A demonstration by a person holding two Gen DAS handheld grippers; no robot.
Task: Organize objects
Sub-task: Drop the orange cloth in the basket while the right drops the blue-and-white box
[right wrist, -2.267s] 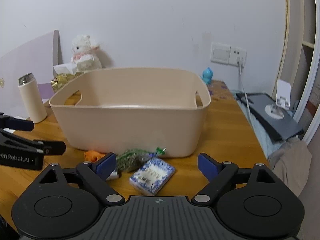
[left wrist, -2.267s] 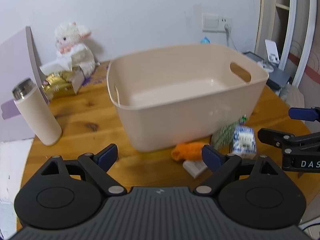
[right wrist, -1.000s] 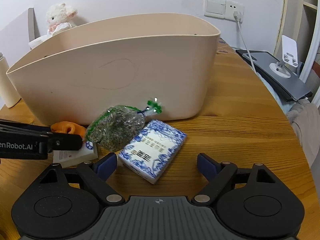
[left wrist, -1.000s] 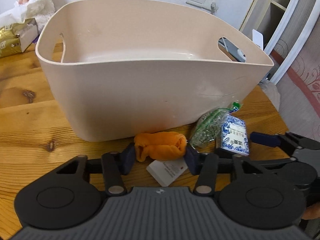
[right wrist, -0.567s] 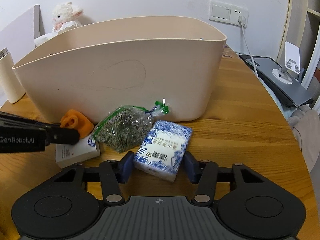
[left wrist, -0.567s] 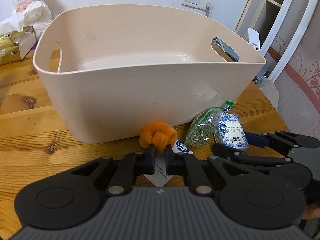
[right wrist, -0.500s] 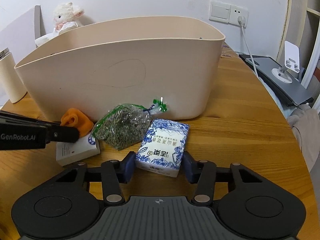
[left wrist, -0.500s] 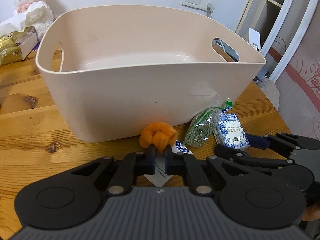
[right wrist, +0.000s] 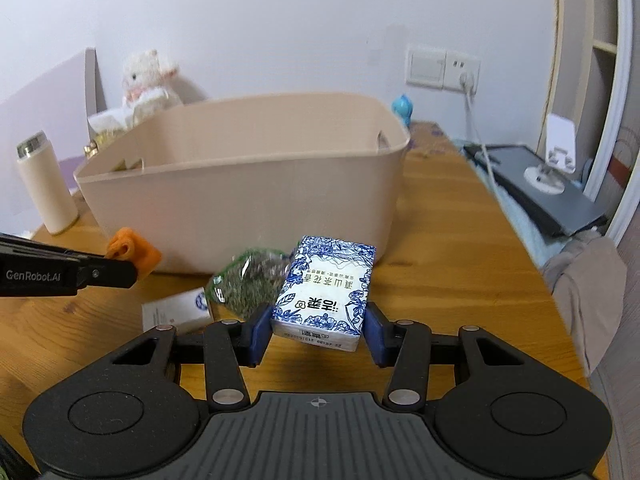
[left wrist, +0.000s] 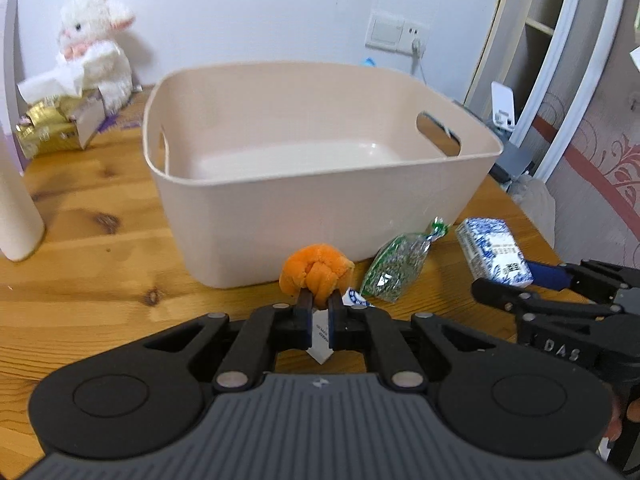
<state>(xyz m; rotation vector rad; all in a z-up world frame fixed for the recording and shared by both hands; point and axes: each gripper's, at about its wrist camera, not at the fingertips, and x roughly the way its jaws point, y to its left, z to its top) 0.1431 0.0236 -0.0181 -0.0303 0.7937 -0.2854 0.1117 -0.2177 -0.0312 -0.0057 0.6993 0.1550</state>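
The wooden tabletop (left wrist: 80, 216) is carrying everything, and the beige bin (left wrist: 320, 184) is sitting in the middle of it with nothing showing on its floor, so by the look of things no object is stowed yet. That bin is presumably the place the loose things are meant to go.

Just in front of the bin's near wall, four small things are waiting or already being handled. The blue-and-white packet (right wrist: 324, 292) is being gripped across its width by the right tongs (right wrist: 316, 334), and it is sitting clear of the wood, tilted up toward the bin. The green bag of dried leaves (left wrist: 394, 270) is lying on the tabletop just beside that packet, untouched. The orange cloth ball (left wrist: 316, 268) is being pinched at its lower edge by the left tongs (left wrist: 318, 312), which are clenched tight on it; it is hanging right before the bin wall, and whether it is brushing the wall cannot be told. The small white box (right wrist: 176, 310) is lying flat on the wood below the left tongs, not held by anything.

Judging from this, the job is only beginning: two things are being grasped but neither is over the rim yet, and the bag and the box are both left to collect afterwards.
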